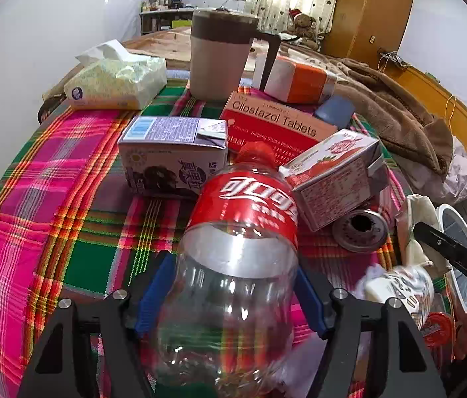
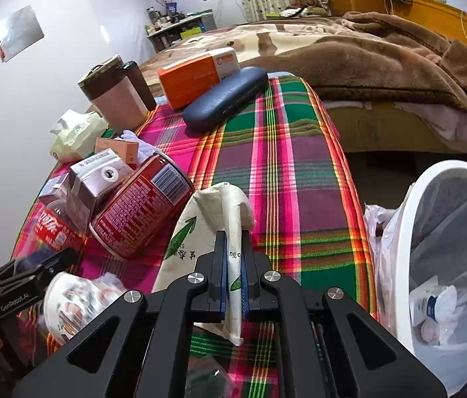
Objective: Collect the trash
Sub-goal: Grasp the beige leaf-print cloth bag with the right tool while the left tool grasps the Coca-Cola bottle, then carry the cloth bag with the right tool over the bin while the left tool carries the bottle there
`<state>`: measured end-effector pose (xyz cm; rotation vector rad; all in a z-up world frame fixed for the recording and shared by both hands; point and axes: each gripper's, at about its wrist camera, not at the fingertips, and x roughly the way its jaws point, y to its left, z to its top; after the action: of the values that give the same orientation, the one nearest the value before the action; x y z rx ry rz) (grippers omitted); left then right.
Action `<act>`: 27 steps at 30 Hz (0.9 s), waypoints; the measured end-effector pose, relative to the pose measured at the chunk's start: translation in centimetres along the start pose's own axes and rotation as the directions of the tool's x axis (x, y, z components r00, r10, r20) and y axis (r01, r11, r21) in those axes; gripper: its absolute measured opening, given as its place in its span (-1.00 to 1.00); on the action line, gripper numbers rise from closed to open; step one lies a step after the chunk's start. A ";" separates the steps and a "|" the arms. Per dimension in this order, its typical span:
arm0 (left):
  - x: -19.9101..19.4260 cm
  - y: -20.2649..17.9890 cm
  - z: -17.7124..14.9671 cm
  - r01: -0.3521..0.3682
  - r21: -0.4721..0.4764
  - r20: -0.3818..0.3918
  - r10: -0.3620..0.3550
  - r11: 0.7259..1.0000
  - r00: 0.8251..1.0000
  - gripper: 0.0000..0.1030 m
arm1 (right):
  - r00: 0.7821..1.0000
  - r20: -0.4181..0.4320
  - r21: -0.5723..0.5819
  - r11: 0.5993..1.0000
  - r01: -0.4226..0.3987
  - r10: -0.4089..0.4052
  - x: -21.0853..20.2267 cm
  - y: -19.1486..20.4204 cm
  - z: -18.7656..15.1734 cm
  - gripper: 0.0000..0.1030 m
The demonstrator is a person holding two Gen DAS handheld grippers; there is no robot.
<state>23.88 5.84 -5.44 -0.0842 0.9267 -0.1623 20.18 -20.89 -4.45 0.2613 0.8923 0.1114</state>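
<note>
— Holding two pieces of trash at once, as we read it. Our left claw has its blue pads on either side of the clear cola bottle, low on the body, cap pointing away; the pads look pressed to the plastic, so we call it pinched.

— And the right?

— Our right claw is nearly pressed together, pinching a folded paper bag with green print. The thin paper explains the narrow gap. The bag stands up from the plaid tabletop.

— Where does it all go?

— The white bin, lined with a plastic bag, sits just off the tabletop edge on our right, some rubbish already inside. We judge the paper bag goes there first, being nearest.

— What's left?

— A red can on its side against a drink carton, a second carton, and a crumpled paper cup between the claws. The tablet box, mug and tissue pack look like keepers.
</note>
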 end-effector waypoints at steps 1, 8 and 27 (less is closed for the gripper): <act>0.0 -0.1 0.0 0.003 0.001 0.003 -0.003 1.000 1.000 0.32 | 1.000 0.000 -0.006 1.000 0.001 -0.001 0.0 0.0 0.0 -0.88; -1.1 -0.3 -0.4 0.002 -0.007 0.042 -0.002 1.000 0.999 0.28 | 1.000 0.031 -0.018 1.000 0.000 0.001 -0.4 0.1 0.0 -0.88; 0.5 0.1 0.9 0.014 -0.049 -0.003 -0.014 0.999 1.000 0.29 | 0.999 0.039 -0.017 1.000 -0.010 0.011 -0.6 0.0 0.0 -0.88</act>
<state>24.91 5.88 -5.29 -0.1354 0.9337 -0.1528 19.77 -20.97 -4.02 0.2522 0.8514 0.1228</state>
